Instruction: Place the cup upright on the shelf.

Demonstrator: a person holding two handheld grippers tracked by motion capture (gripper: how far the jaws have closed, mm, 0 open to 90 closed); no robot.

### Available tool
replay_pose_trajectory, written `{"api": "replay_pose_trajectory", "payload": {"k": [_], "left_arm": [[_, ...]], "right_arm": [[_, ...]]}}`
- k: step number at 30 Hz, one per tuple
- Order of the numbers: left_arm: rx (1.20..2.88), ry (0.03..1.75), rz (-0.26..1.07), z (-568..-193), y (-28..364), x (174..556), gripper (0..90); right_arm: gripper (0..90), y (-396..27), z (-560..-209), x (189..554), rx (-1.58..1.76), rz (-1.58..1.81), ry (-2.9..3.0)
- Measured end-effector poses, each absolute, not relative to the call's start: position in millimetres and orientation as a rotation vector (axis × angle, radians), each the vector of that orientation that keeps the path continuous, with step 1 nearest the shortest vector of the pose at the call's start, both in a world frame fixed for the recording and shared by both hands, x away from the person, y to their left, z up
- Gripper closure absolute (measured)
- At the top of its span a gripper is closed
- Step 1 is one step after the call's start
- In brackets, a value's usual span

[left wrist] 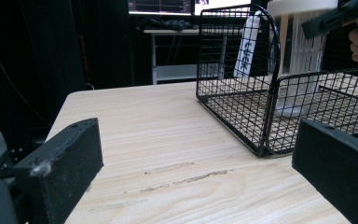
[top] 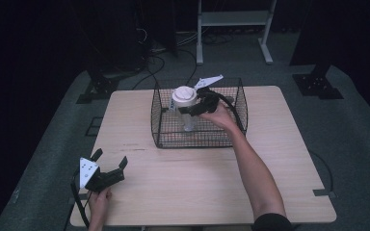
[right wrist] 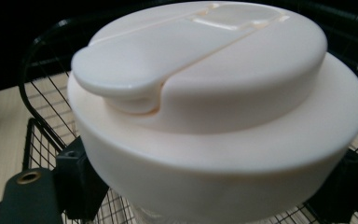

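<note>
A clear bottle with a wide white flip-top lid [top: 183, 95] stands upright inside a black wire basket [top: 160, 137] at the table's far middle. My right gripper [top: 187, 110] reaches in from the right and is shut on the bottle just under the lid. In the right gripper view the lid [right wrist: 205, 79] looms close, with the black fingers [right wrist: 77, 184] pressed against either side beneath it. My left gripper [top: 110, 158] rests near the front left corner, open and with nothing in it. Its two jaws [left wrist: 198, 144] frame bare wood, with the basket [left wrist: 270, 116] and bottle [left wrist: 303, 56] farther off.
The light wooden table [top: 183, 187] has its front edge near my left hand. A white strip with dark print [left wrist: 247, 46] hangs beside the bottle inside the basket. Beyond the table are a metal frame [top: 233, 29] and cables on the floor.
</note>
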State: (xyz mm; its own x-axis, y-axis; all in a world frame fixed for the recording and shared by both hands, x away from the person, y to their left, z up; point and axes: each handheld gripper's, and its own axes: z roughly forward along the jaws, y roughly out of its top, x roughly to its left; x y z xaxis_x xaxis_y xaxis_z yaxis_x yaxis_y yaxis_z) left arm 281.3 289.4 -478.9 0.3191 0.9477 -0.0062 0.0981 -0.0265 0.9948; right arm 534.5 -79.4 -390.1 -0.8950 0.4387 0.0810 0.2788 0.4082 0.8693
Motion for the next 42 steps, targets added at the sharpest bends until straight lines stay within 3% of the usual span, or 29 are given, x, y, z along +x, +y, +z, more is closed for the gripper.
{"api": "replay_pose_trajectory", "payload": {"k": [42], "left_arm": [[1.427,1.028,0.928,-479,288,282,0.9]], "right_arm": [[11.4,-86,-388,520,0.56,1.404,2.526]]}}
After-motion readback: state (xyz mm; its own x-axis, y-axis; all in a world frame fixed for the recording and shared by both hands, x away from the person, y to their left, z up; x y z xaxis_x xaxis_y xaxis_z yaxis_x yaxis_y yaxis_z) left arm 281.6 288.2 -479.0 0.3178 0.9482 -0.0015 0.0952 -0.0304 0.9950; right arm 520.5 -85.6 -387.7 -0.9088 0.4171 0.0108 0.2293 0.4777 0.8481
